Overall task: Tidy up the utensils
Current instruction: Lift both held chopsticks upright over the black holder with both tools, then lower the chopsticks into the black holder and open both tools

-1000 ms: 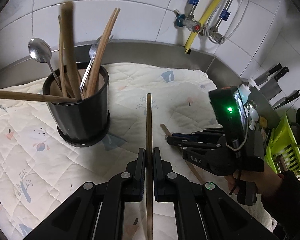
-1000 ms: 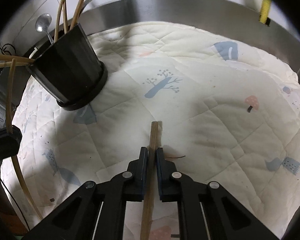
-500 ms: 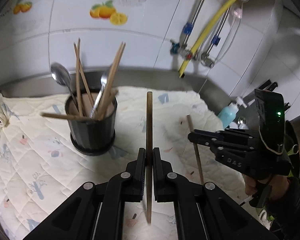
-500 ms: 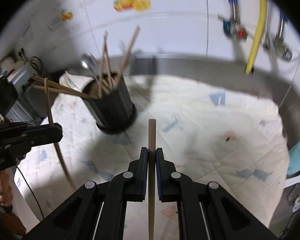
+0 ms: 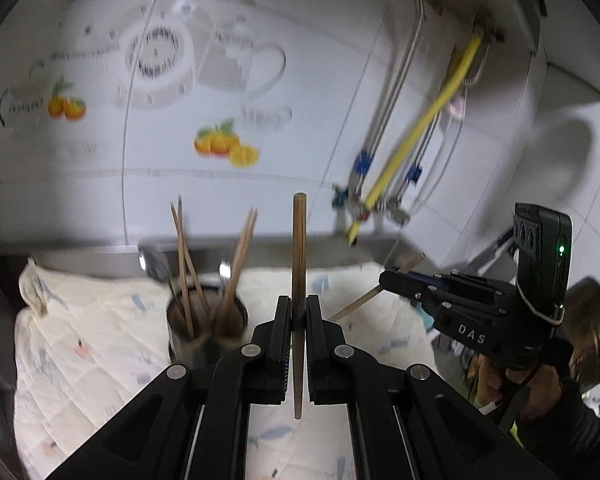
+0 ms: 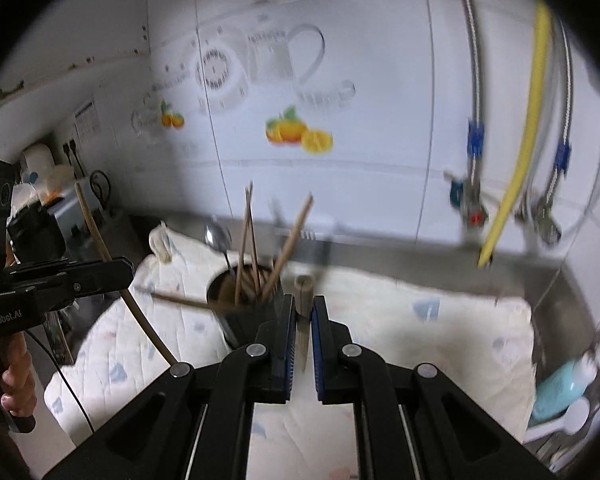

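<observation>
My left gripper (image 5: 299, 309) is shut on a dark wooden chopstick (image 5: 299, 248) that stands nearly upright between its pads. My right gripper (image 6: 302, 309) is shut on a second chopstick (image 6: 303, 286), seen almost end-on. Both hang above the quilted cloth (image 5: 80, 340). The black utensil holder (image 5: 184, 350) stands on the cloth, ahead and left of both grippers, with several chopsticks and spoons in it. In the left wrist view the right gripper (image 5: 388, 278) shows at the right with its chopstick (image 5: 354, 305). In the right wrist view the left gripper (image 6: 126, 270) shows at the left with its chopstick (image 6: 96, 236), near the holder (image 6: 240, 324).
A tiled wall with fruit stickers rises behind the steel counter edge (image 6: 400, 248). A yellow hose (image 6: 520, 152) and braided pipes with valves hang at the right. A teal bottle (image 6: 560, 388) and a white spoon lie at the right edge. A metal pot (image 5: 592, 320) sits behind the person's hand.
Both grippers have risen well above the cloth with their chopsticks and tipped upward. The holder now sits lower and farther off, and more of the wall shows.
</observation>
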The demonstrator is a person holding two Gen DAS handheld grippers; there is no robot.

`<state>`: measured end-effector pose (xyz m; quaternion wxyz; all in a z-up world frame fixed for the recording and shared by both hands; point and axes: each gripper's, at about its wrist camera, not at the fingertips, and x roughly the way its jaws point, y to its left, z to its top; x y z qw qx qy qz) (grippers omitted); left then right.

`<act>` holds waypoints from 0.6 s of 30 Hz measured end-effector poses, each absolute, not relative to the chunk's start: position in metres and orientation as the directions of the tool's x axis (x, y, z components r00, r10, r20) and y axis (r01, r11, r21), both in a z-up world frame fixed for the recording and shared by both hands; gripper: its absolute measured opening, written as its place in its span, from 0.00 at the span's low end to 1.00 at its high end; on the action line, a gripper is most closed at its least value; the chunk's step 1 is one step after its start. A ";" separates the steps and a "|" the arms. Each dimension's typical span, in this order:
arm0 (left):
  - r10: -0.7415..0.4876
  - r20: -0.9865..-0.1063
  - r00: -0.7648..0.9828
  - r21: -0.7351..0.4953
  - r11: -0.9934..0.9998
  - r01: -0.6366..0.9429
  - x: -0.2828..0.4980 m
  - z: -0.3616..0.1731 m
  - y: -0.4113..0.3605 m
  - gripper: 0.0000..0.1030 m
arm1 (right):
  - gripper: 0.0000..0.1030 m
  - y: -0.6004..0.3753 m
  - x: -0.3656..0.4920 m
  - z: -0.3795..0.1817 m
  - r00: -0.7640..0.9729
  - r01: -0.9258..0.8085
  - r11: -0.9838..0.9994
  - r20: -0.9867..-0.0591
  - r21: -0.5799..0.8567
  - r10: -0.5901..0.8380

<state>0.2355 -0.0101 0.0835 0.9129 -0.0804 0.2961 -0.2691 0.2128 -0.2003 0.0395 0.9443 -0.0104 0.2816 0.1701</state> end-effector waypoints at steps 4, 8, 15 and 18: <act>-0.520 -0.447 0.728 -0.291 0.854 0.432 0.247 0.113 0.002 0.06 | 0.09 -0.189 0.222 0.069 0.809 -0.341 0.939 -0.495 0.045 0.317; -0.503 -0.409 0.761 -0.285 0.863 0.418 0.262 0.134 0.013 0.06 | 0.09 -0.177 0.233 0.094 0.820 -0.357 0.934 -0.469 0.030 0.329; -0.425 -0.372 0.825 -0.221 0.904 0.366 0.285 0.147 0.029 0.06 | 0.09 -0.154 0.244 0.116 0.830 -0.388 0.922 -0.435 -0.001 0.349; -0.410 -0.387 0.826 -0.214 0.911 0.352 0.300 0.139 0.032 0.06 | 0.09 -0.145 0.249 0.119 0.829 -0.399 0.917 -0.427 0.002 0.362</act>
